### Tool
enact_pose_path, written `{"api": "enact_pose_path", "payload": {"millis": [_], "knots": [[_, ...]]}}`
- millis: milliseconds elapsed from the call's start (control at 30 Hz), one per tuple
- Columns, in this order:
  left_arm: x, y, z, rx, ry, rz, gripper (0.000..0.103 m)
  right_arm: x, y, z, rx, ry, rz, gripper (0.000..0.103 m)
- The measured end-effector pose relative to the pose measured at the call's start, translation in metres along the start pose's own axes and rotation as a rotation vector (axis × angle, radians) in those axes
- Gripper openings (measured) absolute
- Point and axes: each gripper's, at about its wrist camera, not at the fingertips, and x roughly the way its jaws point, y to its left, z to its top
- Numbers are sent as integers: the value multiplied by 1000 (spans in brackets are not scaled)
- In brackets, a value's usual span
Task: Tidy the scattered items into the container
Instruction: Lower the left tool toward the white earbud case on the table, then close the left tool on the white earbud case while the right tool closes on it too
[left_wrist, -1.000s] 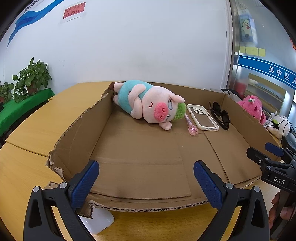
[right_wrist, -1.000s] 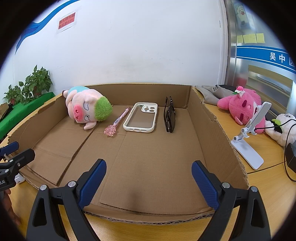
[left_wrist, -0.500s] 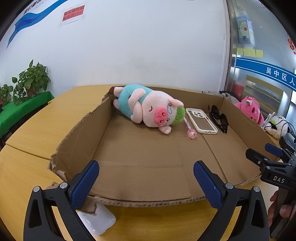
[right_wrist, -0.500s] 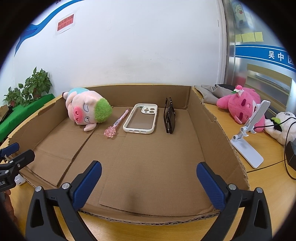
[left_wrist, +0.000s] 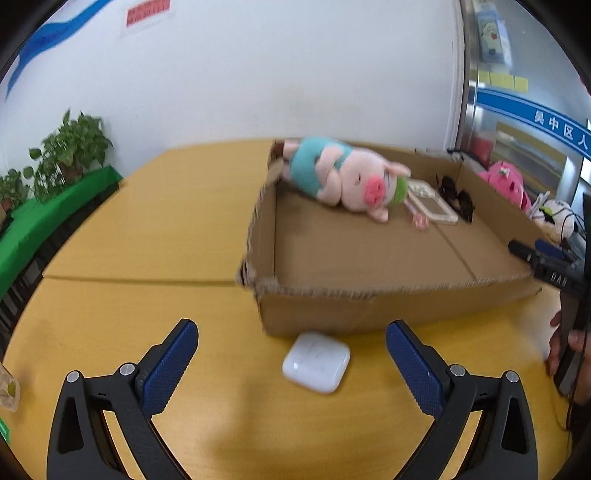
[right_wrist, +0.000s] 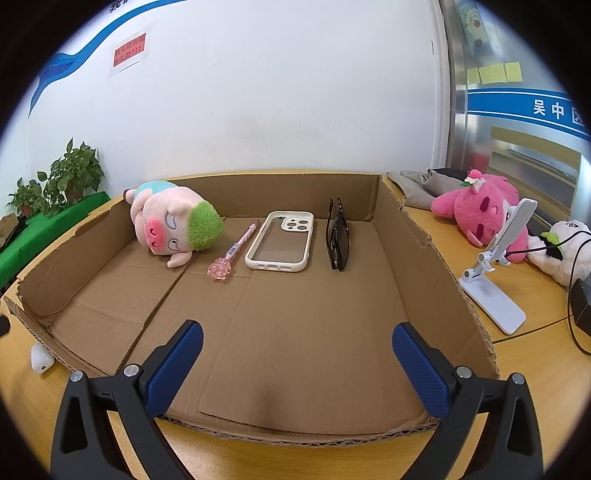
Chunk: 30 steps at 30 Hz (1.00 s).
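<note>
A shallow cardboard box (right_wrist: 417, 236) (left_wrist: 332, 314) lies on the wooden table. Inside lie a pink pig plush (right_wrist: 173, 225) (left_wrist: 347, 181), a pink pen (right_wrist: 232, 251), a white phone case (right_wrist: 280, 240) and black sunglasses (right_wrist: 340, 236). A white earbud case (left_wrist: 316, 360) (right_wrist: 40, 358) rests on the table just outside the box's front left corner. My left gripper (left_wrist: 291, 354) is open, low over the table, with the earbud case between its fingers, untouched. My right gripper (right_wrist: 297, 350) hangs open over the box's front edge, empty.
To the right of the box are a pink plush (right_wrist: 480, 206), a white phone stand (right_wrist: 498, 266), a white plush (right_wrist: 565, 251), grey cloth (right_wrist: 417, 181) and cables. Potted plants (left_wrist: 70, 147) on a green cloth stand at the far left. A person's hand (left_wrist: 569, 343) holds the right gripper's handle.
My left gripper has swung left and back from over the box to the table at its corner, bringing the earbud case between its fingers. The right gripper's jaws widened slightly, then stayed put.
</note>
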Motion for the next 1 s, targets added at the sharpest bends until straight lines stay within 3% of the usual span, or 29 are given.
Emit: {"api": "enact_pose_path", "payload": {"millis": [167, 333, 400, 533, 667, 800, 1000], "knots": [[25, -11, -11, 29, 80, -72, 103, 0, 0, 0, 0, 0, 0, 102], [37, -8, -12, -32, 121, -103, 97, 0, 0, 0, 0, 0, 0, 102], [42, -4, -13, -59, 150, -108, 80, 0, 0, 0, 0, 0, 1, 102], [40, -9, -16, -35, 157, -129, 68, 0, 0, 0, -1, 0, 1, 102], [32, -21, -22, 42, 166, -182, 48, -6, 0, -1, 5, -12, 4, 102], [18, -36, -32, 125, 176, -245, 48, -32, 7, -9, -15, -63, 73, 102], [6, -62, -42, 205, 186, -300, 48, -70, 51, -23, -136, -19, 325, 102]]}}
